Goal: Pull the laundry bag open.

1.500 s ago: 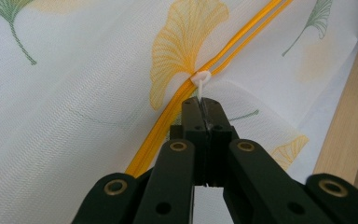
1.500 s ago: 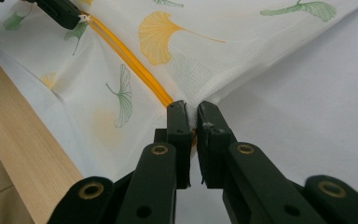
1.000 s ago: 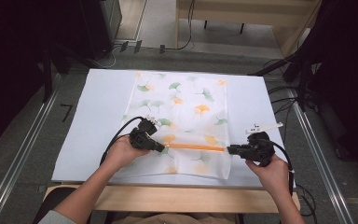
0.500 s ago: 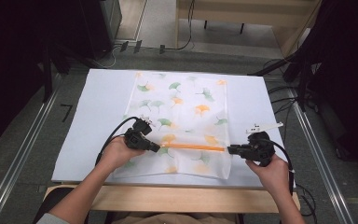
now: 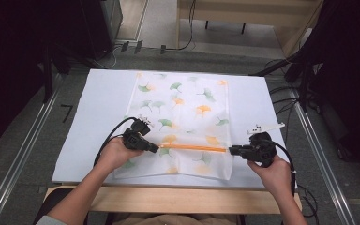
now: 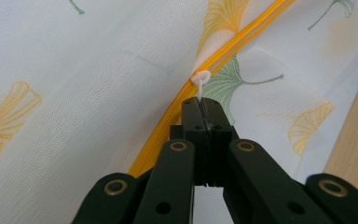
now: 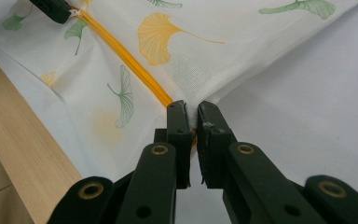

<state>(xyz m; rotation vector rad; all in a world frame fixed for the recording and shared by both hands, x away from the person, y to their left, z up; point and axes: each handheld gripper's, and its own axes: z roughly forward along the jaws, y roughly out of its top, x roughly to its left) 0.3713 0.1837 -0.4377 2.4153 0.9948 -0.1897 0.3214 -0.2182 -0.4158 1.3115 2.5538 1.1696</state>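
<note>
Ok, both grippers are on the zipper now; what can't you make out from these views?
- Left gripper view: the white zipper pull disappears between the left gripper's shut jaws.
- Right gripper view: the orange zipper's end is hidden inside the right gripper.
- High view: the mesh bag's contents are too small to tell.

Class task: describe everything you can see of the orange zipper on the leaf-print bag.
The zipper is a thin, bright orange strip running straight across the near part of the white mesh bag. Its two rows look closed together. The left gripper is shut on its small white pull; the right gripper pinches the bag at the zipper's other end.
</note>
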